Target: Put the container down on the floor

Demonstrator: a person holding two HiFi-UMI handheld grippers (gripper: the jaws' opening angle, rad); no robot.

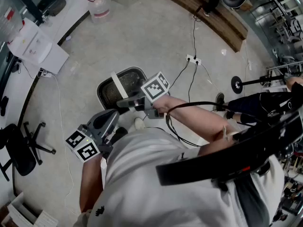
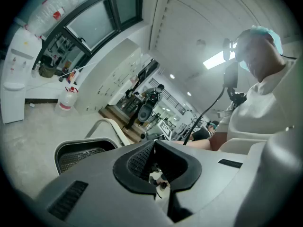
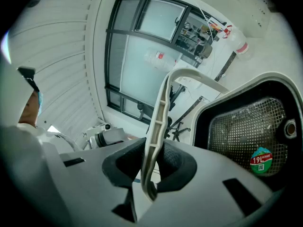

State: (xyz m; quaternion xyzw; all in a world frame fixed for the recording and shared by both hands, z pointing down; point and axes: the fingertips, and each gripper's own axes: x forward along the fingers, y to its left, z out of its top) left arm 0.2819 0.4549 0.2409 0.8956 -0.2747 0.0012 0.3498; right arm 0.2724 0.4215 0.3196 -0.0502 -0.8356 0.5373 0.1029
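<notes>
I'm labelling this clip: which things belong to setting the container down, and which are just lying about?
Job: container, white handle, right gripper clamped on it, floor.
Lying about: water jug, power strip, office chair.

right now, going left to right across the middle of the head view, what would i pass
office chair → container → power strip → black disc
</notes>
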